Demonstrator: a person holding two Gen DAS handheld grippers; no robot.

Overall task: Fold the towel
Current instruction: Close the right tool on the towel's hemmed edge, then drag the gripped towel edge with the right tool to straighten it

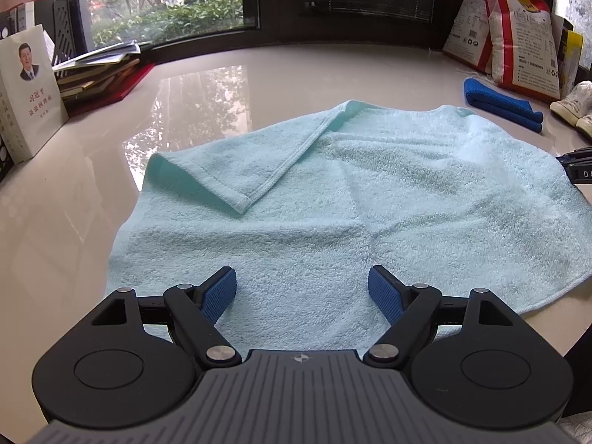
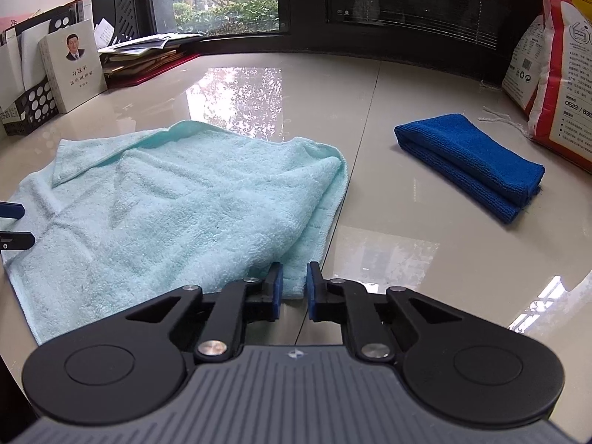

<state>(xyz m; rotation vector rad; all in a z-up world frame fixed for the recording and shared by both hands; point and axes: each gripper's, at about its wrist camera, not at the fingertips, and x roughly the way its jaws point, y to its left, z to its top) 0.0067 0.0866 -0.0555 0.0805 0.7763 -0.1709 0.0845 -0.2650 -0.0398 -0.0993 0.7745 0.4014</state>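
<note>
A light teal towel (image 1: 333,203) lies spread on the glossy table, its far left corner folded back over itself (image 1: 255,162). My left gripper (image 1: 301,273) hovers over the towel's near edge, open wide, with nothing between its blue pads (image 1: 222,292). In the right wrist view the towel (image 2: 166,214) fills the left half, its right edge doubled over. My right gripper (image 2: 294,270) sits at the towel's near right corner with its fingers a narrow gap apart; towel edge shows in the gap. Left gripper's fingers (image 2: 13,209) peek in at the left.
A folded dark blue cloth (image 2: 470,162) lies to the right of the towel. Rice bags (image 1: 518,29) stand at the back right, with white shoes (image 1: 573,103) beside them. Books and a file rack (image 2: 70,66) line the back left. Dark window frames border the table's far edge.
</note>
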